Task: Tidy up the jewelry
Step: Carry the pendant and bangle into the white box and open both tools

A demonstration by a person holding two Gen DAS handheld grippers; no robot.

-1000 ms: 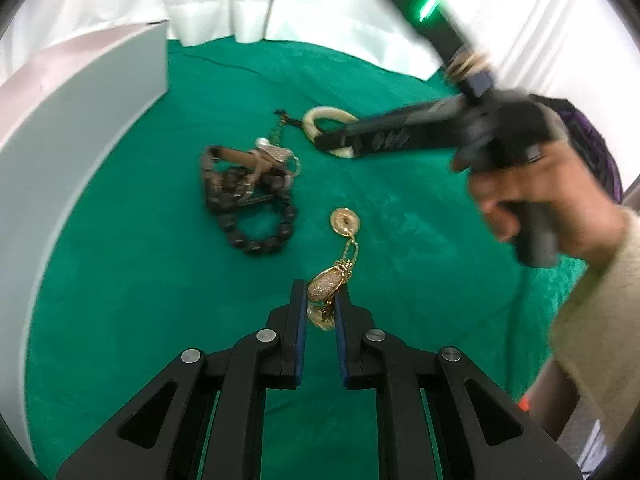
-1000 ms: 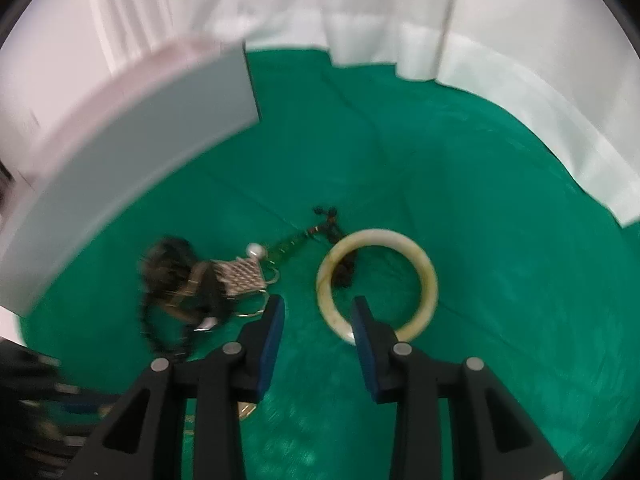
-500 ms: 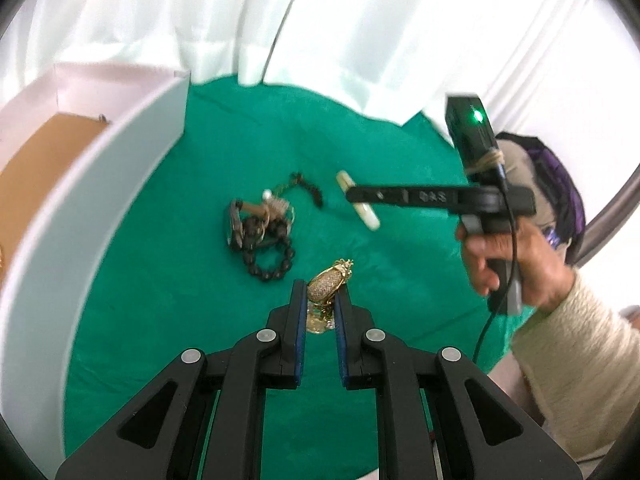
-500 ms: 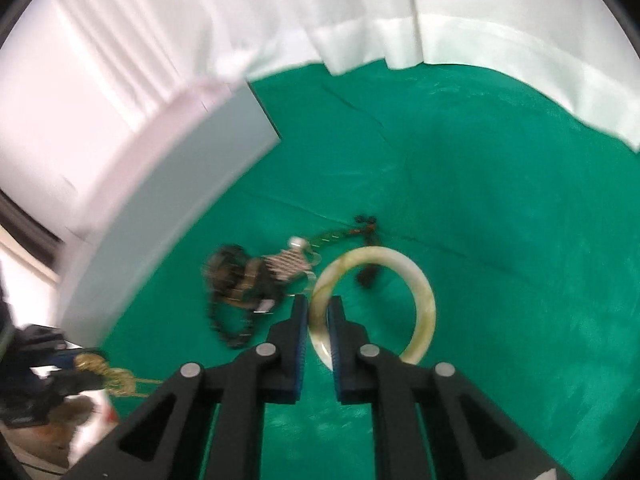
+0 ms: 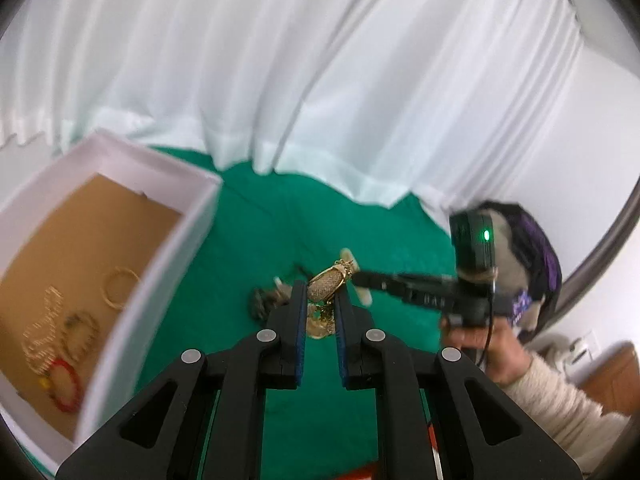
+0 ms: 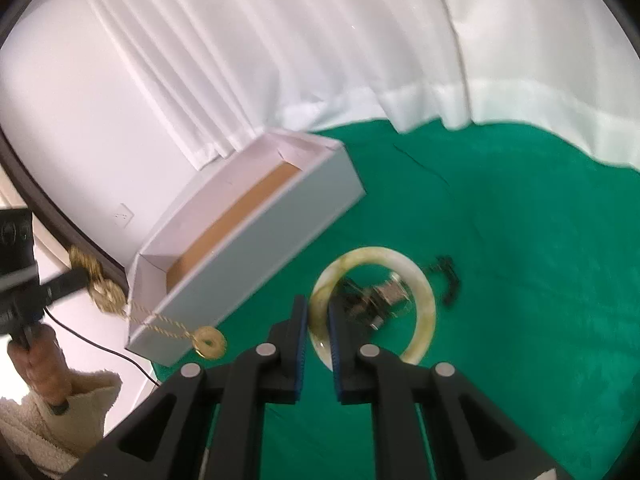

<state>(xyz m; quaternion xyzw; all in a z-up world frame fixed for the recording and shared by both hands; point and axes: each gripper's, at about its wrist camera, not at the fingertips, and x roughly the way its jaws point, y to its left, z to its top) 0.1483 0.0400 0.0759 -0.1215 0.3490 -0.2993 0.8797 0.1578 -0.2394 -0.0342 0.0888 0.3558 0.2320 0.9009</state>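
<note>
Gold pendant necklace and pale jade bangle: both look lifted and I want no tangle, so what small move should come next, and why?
Probably carry the left gripper, shut on the gold pendant necklace, sideways over the white cardboard box first. Its chain with a gold disc dangles below the box's wall. The right gripper holds the pale jade bangle above the green cloth.

Two grippers: the left gripper (image 5: 321, 300) with one gold necklace (image 5: 326, 285), the right gripper (image 6: 318, 312) with one pale bangle (image 6: 424, 300). One white box (image 5: 160, 280) on the green surface (image 6: 520, 240); inside it, one thin gold ring (image 5: 120, 289), one gold chain piece (image 5: 40, 336), one red bead bracelet (image 5: 66, 384) and one blurred darker bracelet (image 5: 82, 330). One dark heap of jewelry (image 6: 372, 300), pieces too tangled to count
</note>
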